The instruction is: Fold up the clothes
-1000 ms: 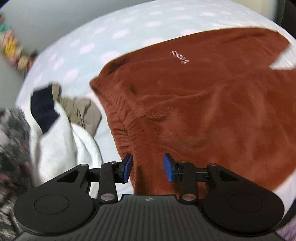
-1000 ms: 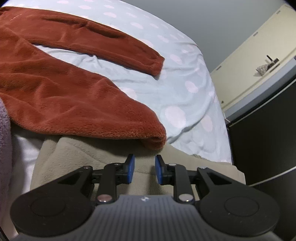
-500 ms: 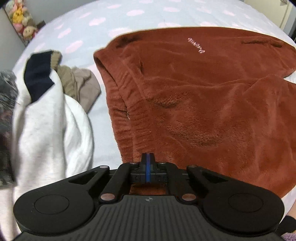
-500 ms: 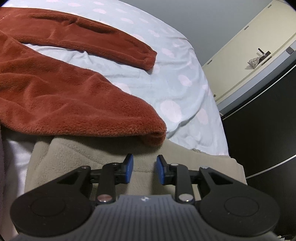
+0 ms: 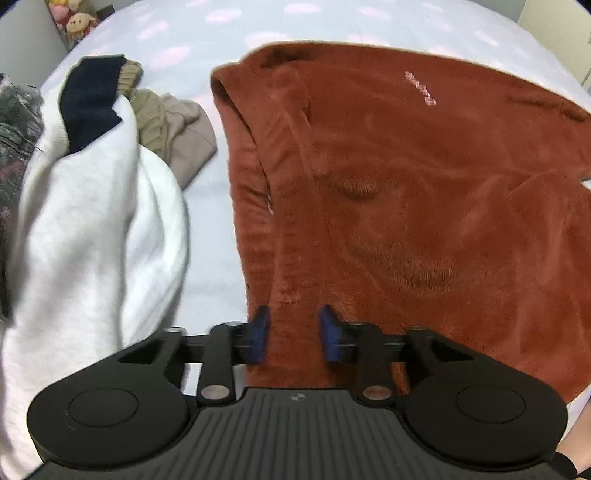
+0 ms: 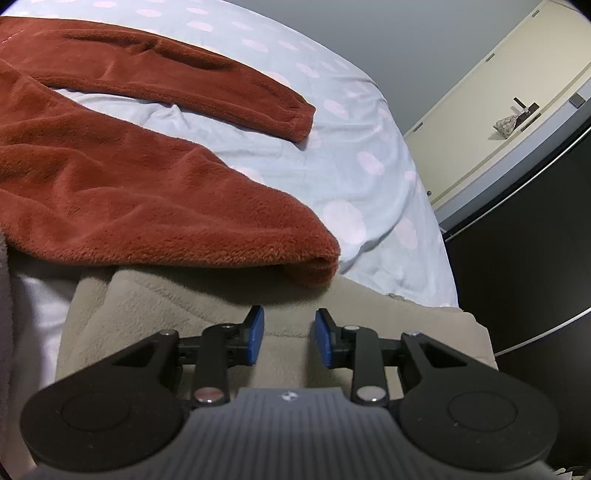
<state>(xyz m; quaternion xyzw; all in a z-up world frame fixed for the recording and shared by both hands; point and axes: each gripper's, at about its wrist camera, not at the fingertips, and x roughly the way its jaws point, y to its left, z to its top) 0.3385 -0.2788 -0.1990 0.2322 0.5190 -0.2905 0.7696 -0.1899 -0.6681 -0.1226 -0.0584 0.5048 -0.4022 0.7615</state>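
A rust-brown fleece top lies spread on the pale blue dotted bed sheet. My left gripper is open, its blue pads on either side of the top's near hem edge, holding nothing. In the right wrist view the same top shows its near corner and one sleeve stretched across the sheet. My right gripper is open and empty, hovering above a beige folded garment, just short of the top's corner.
A pile of clothes lies at the left: a white garment, a navy piece, a tan knit. Plush toys stand far left. A cream cabinet and dark furniture stand beyond the bed's right edge.
My left gripper was open, shut half a second ago, and is open again over the top's hem. The right gripper stayed open and drew slightly nearer the top's corner.
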